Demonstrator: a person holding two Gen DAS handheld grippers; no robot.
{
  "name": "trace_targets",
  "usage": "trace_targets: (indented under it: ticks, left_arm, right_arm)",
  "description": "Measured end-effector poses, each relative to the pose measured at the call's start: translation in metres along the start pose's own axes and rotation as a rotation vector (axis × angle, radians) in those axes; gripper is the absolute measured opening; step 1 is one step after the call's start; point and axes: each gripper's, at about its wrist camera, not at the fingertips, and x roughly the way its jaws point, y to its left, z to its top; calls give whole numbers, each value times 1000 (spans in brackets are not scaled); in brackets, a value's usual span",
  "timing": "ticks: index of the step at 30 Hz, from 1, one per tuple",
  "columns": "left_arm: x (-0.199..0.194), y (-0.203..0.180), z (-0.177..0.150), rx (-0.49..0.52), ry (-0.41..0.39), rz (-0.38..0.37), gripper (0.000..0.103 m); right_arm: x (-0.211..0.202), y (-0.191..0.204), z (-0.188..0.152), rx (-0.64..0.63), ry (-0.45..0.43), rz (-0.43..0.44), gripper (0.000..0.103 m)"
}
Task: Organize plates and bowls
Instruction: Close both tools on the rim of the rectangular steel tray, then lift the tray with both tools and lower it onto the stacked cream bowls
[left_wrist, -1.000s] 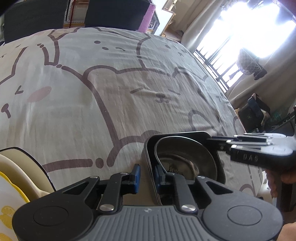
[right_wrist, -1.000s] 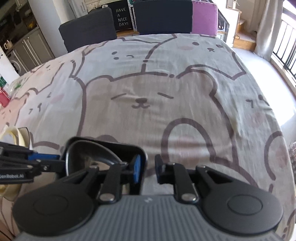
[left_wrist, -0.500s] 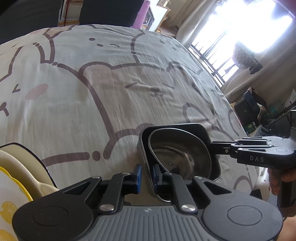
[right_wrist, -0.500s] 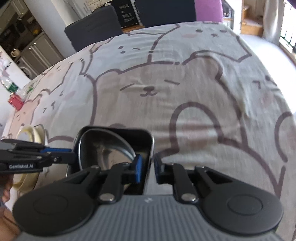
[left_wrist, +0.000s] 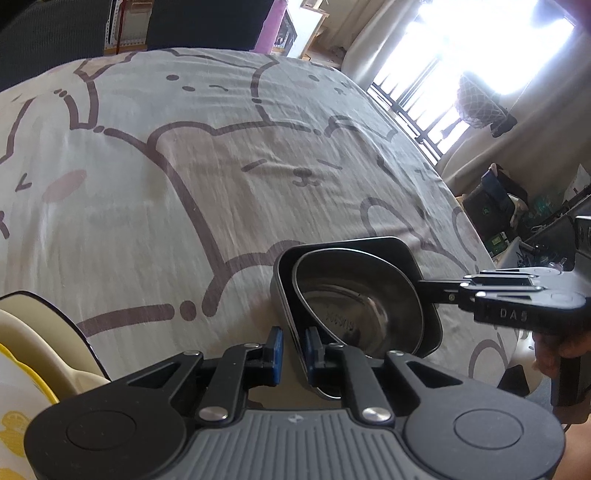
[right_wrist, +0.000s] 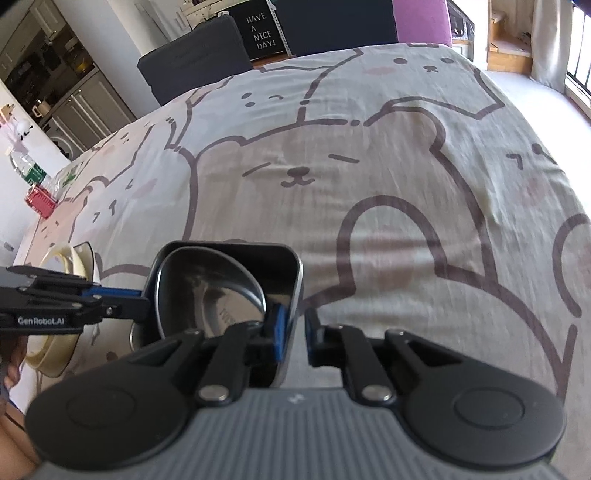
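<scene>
Left wrist view
- left gripper (left_wrist: 293, 347): blue pads clamped on the near wall of the black square dish (left_wrist: 413, 254); one pad outside, one inside.
- black square dish: rounded corners, tilted, near the table's near edge, toward its right side.
- steel bowl (left_wrist: 354, 295): sits inside the black dish, tilted with it, shiny, faint lettering on its bottom.
- right gripper (left_wrist: 424, 286): comes in from the right, fingers pinched on the dish's far-right wall; a hand (left_wrist: 554, 354) holds its grip.
- cream dish (left_wrist: 33, 339): at the near-left corner, dark rim; a white piece with yellow print lies just beside it, cut by the frame.
- tablecloth (left_wrist: 184, 166): grey, bear drawings, covers the table.

Right wrist view
- right gripper (right_wrist: 295, 336): jaws have just been closing, the dish's right wall between them; left pad inside the dish, right pad outside, nearly together, gripping the wall.
- black square dish (right_wrist: 236, 254): at the near edge, left of centre, steel bowl (right_wrist: 207, 280) nested in it.
- left gripper (right_wrist: 146, 299): reaches in from the left, clenched on the dish's left wall.
- cream dish (right_wrist: 62, 258): behind the left gripper, at the table's left edge.
- tablecloth (right_wrist: 369, 147): same bear print.
- chairs (right_wrist: 192, 51): dark, at the far edge.
</scene>
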Motion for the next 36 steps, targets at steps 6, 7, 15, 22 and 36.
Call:
trace_targets:
  ticks: [6, 7, 15, 22, 36]
  left_arm:
    - [4, 3, 0, -33, -6, -16, 10]
    - [3, 3, 0, -33, -10, -17, 9]
    - [-6, 8, 0, -89, -34, -58, 6]
    - [-30, 15, 2, -149, -94, -94, 6]
    - [-127, 58, -18, -278, -291, -160, 6]
  right_arm:
    - [1, -2, -1, 18, 2, 25, 8]
    - [1, -3, -1, 17, 3, 27, 8]
    - [-4, -6, -3, 22, 4, 39, 8]
    - [-23, -6, -2, 63, -63, 96, 8]
    - [-51, 40, 14, 107, -190, 290, 8]
